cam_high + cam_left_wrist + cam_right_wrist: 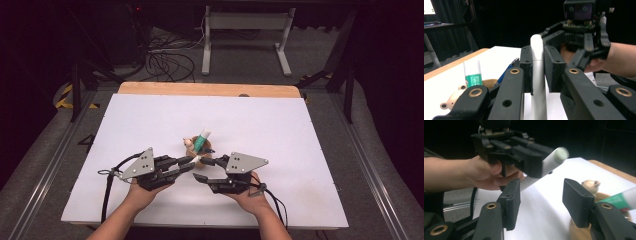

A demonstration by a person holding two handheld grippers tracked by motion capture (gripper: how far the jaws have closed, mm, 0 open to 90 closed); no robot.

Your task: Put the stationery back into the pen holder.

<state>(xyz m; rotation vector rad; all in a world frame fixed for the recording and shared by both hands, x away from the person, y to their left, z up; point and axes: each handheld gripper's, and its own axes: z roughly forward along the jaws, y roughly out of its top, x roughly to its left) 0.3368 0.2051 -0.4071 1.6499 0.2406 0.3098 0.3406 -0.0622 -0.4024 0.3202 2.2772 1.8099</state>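
My left gripper (pixel 191 164) is shut on a white and grey pen (pixel 538 67), which stands upright between its pads (pixel 527 67) in the left gripper view. My right gripper (pixel 540 202) faces it from the right, open, with its jaws on either side of the pen's free end (pixel 554 157) and not touching it. In the high view the right gripper (pixel 198 169) meets the left one tip to tip at the table's front middle. Just behind them a small wooden bear-shaped holder (pixel 191 145) carries a green and white tube (pixel 203 140) and a blue pen (pixel 507 70).
The white table top (pixel 280 135) spreads wide on both sides, with a wooden edge (pixel 210 89) at the back. A white stand frame (pixel 245 30) and loose cables (pixel 165 62) lie on the floor beyond. Cables trail from both grippers toward the front edge.
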